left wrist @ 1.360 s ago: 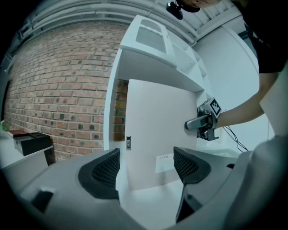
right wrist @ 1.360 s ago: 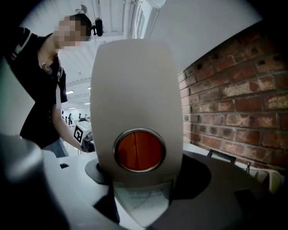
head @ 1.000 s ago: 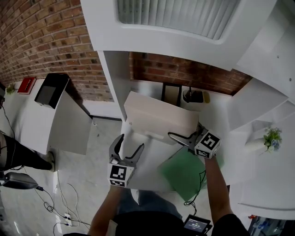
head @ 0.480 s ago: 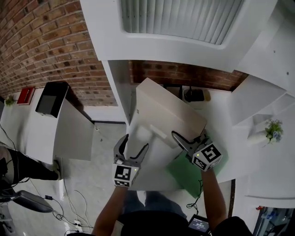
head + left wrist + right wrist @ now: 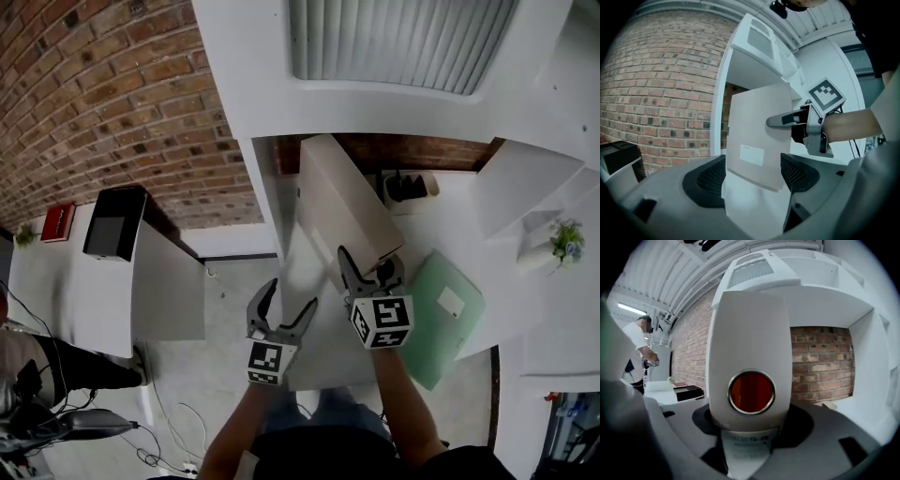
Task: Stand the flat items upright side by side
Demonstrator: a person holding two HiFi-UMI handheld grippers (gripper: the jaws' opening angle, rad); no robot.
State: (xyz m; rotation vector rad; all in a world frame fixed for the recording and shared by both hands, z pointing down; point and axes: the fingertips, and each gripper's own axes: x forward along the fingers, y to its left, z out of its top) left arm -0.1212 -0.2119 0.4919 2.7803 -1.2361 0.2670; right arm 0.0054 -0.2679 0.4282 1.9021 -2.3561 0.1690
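My right gripper is shut on the spine of a beige binder, which stands tilted on its edge on the white table. In the right gripper view the spine with its round finger hole fills the space between the jaws. A green folder lies flat on the table to the right of that gripper. To the left of the binder my left gripper is open and holds nothing. The left gripper view shows the binder's labelled cover beyond the open jaws, and the right gripper on it.
The table sits in a white shelf bay with a brick back wall. A dark object stands at the back. A small plant is at the right. On the left counter are a black box and a red item. A person stands far off.
The right gripper has turned and lifted the binder from lying sloped to standing nearly on edge. The green folder under it is now uncovered. The left gripper has shifted slightly.
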